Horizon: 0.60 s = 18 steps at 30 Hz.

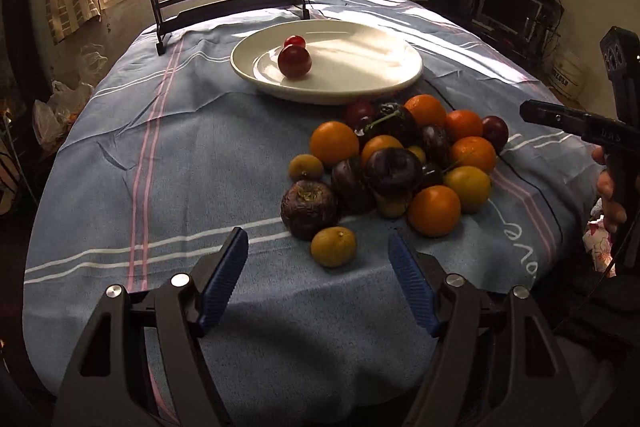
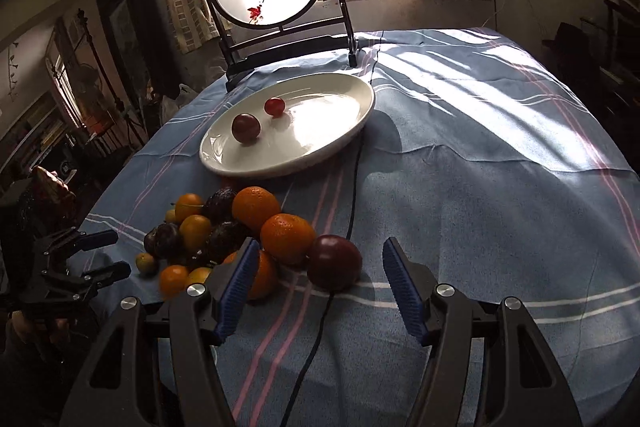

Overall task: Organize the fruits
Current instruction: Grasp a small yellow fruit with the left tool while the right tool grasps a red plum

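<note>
At six o'clock of the plate (image 2: 362, 115) lies the pile (image 1: 396, 167) — both grippers, left (image 1: 318, 259) and right (image 2: 316, 267), gape wide, empty. Nudging one fruit could probably send neighbours rolling.

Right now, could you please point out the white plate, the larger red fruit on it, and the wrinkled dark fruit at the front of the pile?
white plate (image 1: 404, 77), left wrist view, on its right rim.
larger red fruit (image 1: 295, 61), left wrist view, middle.
wrinkled dark fruit (image 1: 308, 209), left wrist view, middle.
</note>
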### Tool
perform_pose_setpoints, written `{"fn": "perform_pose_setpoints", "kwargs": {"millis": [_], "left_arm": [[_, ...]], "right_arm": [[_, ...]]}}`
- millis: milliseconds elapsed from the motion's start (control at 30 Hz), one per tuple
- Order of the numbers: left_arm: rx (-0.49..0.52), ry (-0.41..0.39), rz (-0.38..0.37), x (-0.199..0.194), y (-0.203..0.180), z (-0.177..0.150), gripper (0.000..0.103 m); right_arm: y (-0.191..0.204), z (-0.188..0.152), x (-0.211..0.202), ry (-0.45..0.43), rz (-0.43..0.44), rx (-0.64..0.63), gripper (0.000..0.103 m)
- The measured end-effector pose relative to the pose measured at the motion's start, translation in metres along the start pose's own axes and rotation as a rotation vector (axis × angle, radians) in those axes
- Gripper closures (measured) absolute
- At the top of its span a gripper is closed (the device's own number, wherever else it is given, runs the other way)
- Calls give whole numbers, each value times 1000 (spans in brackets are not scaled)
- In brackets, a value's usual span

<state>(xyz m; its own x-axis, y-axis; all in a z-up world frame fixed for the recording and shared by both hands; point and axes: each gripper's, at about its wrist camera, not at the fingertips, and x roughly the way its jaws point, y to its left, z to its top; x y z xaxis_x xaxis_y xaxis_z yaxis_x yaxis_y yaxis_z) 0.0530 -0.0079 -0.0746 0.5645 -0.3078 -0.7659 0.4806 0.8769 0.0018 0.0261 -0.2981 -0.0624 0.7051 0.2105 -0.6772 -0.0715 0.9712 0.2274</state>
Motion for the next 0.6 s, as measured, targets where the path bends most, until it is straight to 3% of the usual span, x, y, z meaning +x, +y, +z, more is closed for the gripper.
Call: {"fn": "perform_pose_setpoints", "kwargs": {"millis": [67, 200, 300, 400, 600], "left_arm": [[1, 14, 8, 7, -3, -5, 51], [-35, 32, 31, 25, -3, -8, 58], [-46, 29, 13, 26, -8, -7, 76], [-42, 13, 40, 22, -13, -10, 76], [-66, -34, 0, 0, -12, -11, 76]], "right_arm": [[-1, -8, -3, 4, 5, 12, 38], [5, -18, -4, 19, -2, -2, 38], [7, -23, -4, 28, -12, -21, 40], [8, -24, -2, 33, -17, -53, 47], [9, -20, 19, 47, -62, -110, 47]]}}
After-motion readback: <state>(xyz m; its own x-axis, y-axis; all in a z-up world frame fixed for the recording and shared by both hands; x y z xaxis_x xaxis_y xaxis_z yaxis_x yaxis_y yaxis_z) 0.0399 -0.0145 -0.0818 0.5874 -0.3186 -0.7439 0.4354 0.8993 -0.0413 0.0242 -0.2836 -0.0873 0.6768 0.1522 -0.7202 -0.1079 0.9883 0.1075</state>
